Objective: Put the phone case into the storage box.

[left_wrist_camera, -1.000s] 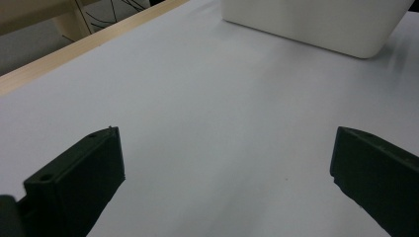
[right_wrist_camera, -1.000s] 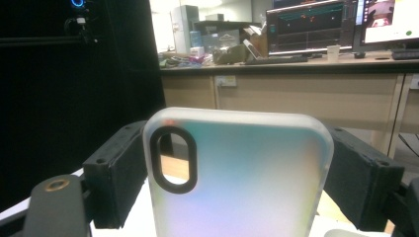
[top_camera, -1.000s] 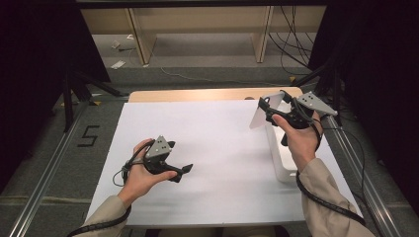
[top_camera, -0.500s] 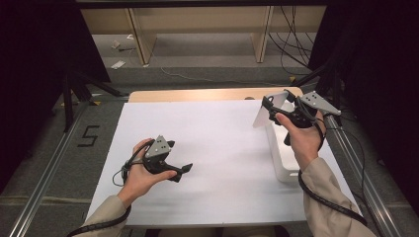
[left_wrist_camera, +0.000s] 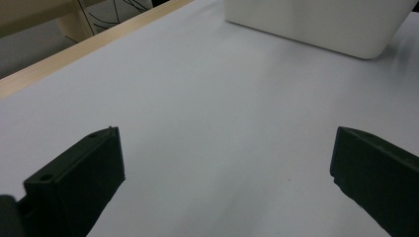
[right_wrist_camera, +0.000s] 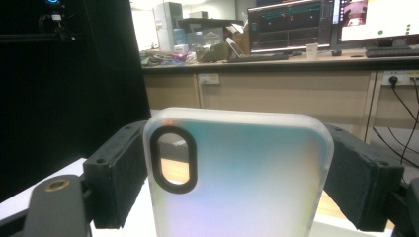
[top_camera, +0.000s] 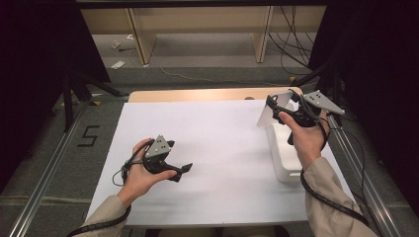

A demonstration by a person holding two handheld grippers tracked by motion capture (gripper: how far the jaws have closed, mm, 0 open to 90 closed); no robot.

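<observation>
My right gripper (top_camera: 275, 109) is held above the far right of the table, shut on a frosted translucent phone case (top_camera: 268, 112). In the right gripper view the case (right_wrist_camera: 247, 187) stands upright between the two black pads (right_wrist_camera: 116, 175), its oval camera cut-out at upper left. Just below the right hand sits a white box (top_camera: 282, 157). My left gripper (top_camera: 184, 171) rests low on the white sheet (top_camera: 217, 148) at front left. Its jaws are wide open around the gap (left_wrist_camera: 227, 163), with nothing between them, and they point toward the box (left_wrist_camera: 316, 24).
A white sheet covers the table; a strip of bare wood (top_camera: 197, 95) shows along the far edge. Metal rails (top_camera: 44, 182) run along both sides. Beyond the far edge stand wooden table legs (top_camera: 141, 42), with cables (top_camera: 291, 39) lying on the floor.
The right gripper with the phone case has drifted slightly to the right. The left gripper has stayed where it was.
</observation>
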